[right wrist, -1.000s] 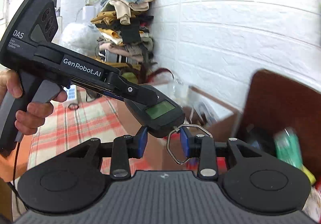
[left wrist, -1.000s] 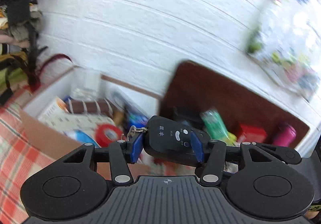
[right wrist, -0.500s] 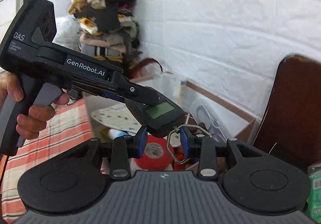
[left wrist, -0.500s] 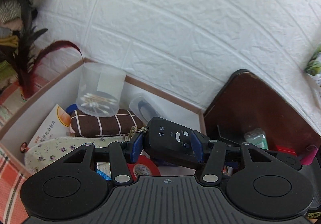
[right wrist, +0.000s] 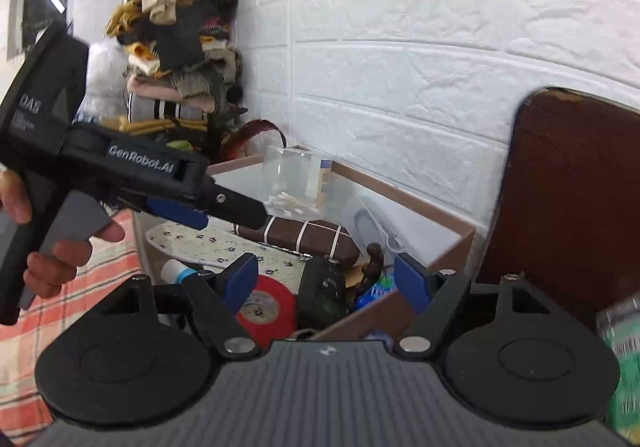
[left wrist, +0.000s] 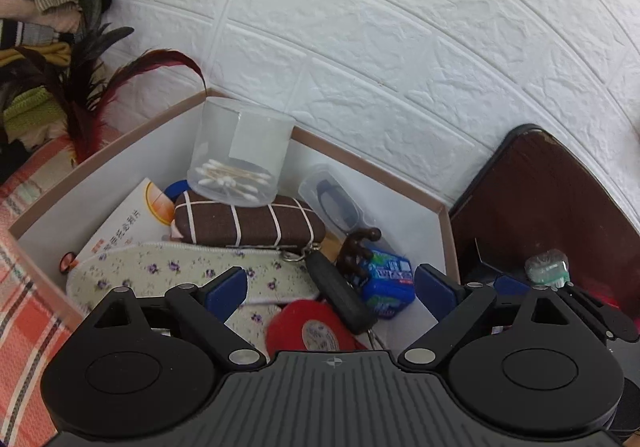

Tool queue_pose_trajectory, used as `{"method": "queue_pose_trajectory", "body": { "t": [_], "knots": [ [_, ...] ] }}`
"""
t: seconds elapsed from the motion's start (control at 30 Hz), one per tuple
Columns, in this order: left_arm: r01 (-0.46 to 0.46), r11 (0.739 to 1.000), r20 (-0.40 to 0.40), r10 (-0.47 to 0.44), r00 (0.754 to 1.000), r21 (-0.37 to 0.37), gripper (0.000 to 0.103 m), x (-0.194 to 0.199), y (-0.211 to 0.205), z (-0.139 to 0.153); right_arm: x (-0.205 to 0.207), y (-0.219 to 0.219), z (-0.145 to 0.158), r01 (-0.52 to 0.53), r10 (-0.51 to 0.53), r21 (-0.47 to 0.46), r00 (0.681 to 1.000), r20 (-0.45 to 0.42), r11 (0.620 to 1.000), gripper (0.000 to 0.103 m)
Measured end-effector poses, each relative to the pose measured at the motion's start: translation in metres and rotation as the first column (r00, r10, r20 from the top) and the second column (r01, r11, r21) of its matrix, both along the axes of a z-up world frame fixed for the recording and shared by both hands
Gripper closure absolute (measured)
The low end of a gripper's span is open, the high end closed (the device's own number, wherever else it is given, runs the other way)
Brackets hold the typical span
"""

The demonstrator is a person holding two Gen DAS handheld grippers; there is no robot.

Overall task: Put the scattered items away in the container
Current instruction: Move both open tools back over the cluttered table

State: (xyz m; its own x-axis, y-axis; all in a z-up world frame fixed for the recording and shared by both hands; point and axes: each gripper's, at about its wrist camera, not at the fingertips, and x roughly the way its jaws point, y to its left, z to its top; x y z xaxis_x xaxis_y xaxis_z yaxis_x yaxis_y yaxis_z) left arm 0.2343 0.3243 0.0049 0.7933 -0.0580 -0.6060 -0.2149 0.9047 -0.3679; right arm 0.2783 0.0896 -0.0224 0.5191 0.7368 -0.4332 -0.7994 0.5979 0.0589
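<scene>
Both tools hover over the cardboard box, jaws opening and gripping nothing: left tool, right tool. The black handheld scale lies inside the box, between red tape and a blue packet, below a floral pouch.

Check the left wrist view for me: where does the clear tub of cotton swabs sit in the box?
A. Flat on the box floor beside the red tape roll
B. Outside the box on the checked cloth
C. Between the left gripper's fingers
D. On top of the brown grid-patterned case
D: the clear tub of cotton swabs rests on the brown grid-patterned case, at the back of the box.
</scene>
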Motion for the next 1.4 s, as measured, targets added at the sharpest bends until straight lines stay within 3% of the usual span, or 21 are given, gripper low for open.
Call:
{"method": "queue_pose_trajectory", "body": {
  "t": [0.2,0.33,0.47,0.73,1.03,1.4],
  "knots": [
    [0.010,0.998,-0.019,-0.009,1.000,0.068,0.006,-0.037,-0.032,0.010,-0.033,-0.030,0.009,0.035,-0.032,0.061,0.998,-0.054,0.998,0.016],
    [0.007,0.993,-0.036,-0.003,0.999,0.118,0.006,-0.066,-0.057,0.018,-0.062,-0.052,0.019,0.048,-0.045,0.084,0.998,-0.043,0.995,0.012],
    [0.015,0.980,-0.013,-0.012,1.000,0.200,0.006,-0.101,-0.089,0.025,-0.098,-0.077,0.027,0.062,-0.061,0.120,0.998,-0.016,0.991,0.008],
    [0.007,0.967,0.017,-0.011,1.000,0.256,0.003,-0.164,-0.135,0.025,-0.161,-0.126,0.023,0.143,-0.135,0.166,0.989,-0.055,0.976,0.004],
    [0.027,0.967,0.000,-0.028,1.000,0.254,0.003,-0.208,-0.174,0.012,-0.213,-0.169,0.012,0.213,-0.201,0.190,0.976,-0.082,0.958,0.001],
    [0.101,0.964,-0.025,-0.097,0.995,0.245,0.003,-0.222,-0.220,-0.006,-0.247,-0.211,-0.008,0.302,-0.285,0.197,0.952,-0.113,0.933,0.001]
  ]
}}
